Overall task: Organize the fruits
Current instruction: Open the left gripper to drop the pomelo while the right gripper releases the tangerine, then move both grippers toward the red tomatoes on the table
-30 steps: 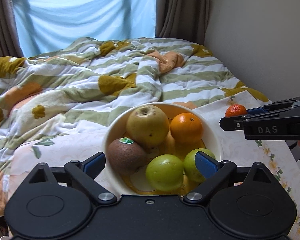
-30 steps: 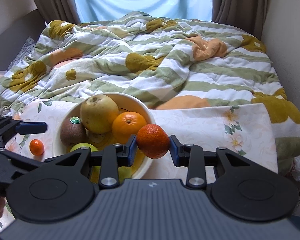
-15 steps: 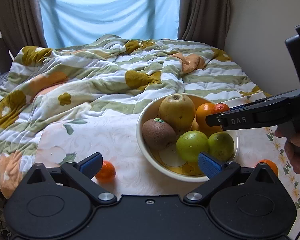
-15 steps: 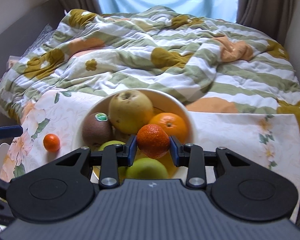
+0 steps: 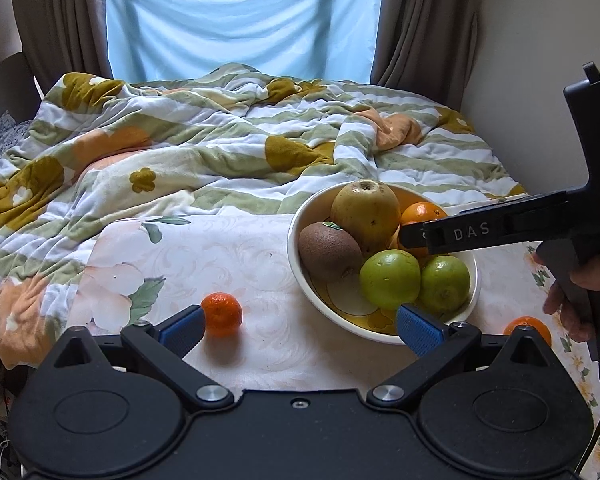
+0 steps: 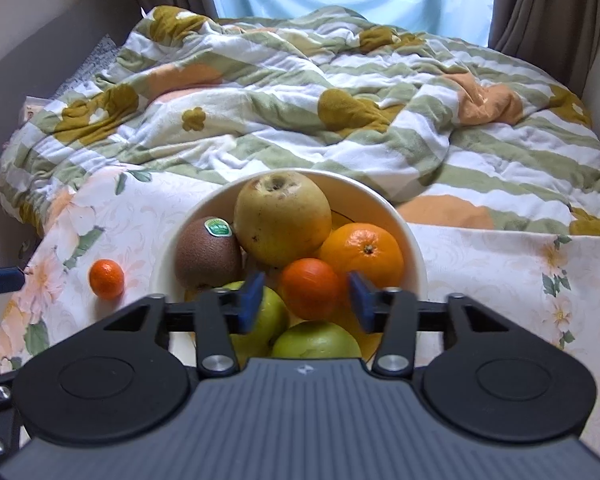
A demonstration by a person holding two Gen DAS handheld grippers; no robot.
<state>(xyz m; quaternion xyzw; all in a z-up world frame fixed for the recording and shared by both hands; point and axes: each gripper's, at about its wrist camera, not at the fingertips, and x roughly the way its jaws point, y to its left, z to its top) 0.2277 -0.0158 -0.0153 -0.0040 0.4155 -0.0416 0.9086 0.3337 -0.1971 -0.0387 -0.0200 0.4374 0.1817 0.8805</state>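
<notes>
Right gripper (image 6: 306,294) jaws just opened, pads clear of mandarin (image 6: 310,288), now resting in bowl (image 6: 414,248) at frame centre. Left gripper (image 5: 298,326) wide open, empty; loose mandarin (image 5: 221,314) at lower left, likely next.

Left gripper (image 5: 298,326) stood wide open, empty. Small mandarin (image 5: 221,314) sat just beside its left pad on the floral cloth (image 5: 228,256). Right gripper's finger (image 5: 472,234) reached over the fruit bowl (image 5: 300,276).

Reddish mandarin (image 6: 310,288) in the fruit bowl (image 6: 414,248) between the right gripper (image 6: 306,300) pads, small mandarin (image 5: 221,314) just beside the left gripper (image 5: 298,326) finger
</notes>
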